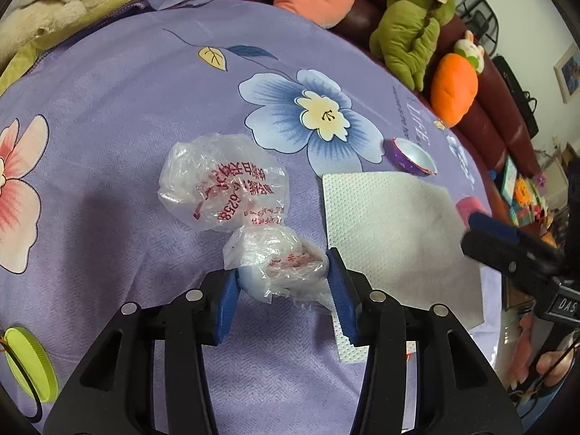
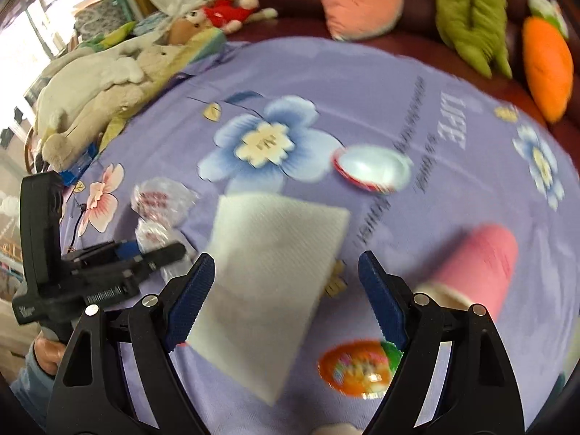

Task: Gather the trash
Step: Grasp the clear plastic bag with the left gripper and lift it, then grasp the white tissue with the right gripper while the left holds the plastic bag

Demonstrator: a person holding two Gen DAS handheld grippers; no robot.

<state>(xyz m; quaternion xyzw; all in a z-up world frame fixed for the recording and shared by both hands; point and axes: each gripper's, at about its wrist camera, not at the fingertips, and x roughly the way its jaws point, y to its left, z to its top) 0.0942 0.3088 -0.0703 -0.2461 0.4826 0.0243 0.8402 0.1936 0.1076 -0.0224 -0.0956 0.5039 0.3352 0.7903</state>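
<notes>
My left gripper [image 1: 284, 282] is shut on a crumpled clear plastic bag with red print [image 1: 279, 261], held just above the purple flowered cloth. A second crumpled printed bag [image 1: 221, 181] lies just beyond it. A white paper napkin [image 1: 395, 232] lies to the right; it also shows in the right wrist view [image 2: 272, 272]. My right gripper [image 2: 286, 290] is open and empty, hovering over the napkin. An empty foil cup [image 1: 413, 156] lies past the napkin, also in the right wrist view [image 2: 373, 170]. The left gripper shows at the left of the right wrist view [image 2: 152, 250].
A pink cylinder [image 2: 478, 264] and an orange wrapper [image 2: 359, 366] lie right of the napkin. A yellow-green lid [image 1: 30, 362] lies at the left. Plush toys [image 1: 417, 25] line the dark red sofa behind. The right wrist view is blurred.
</notes>
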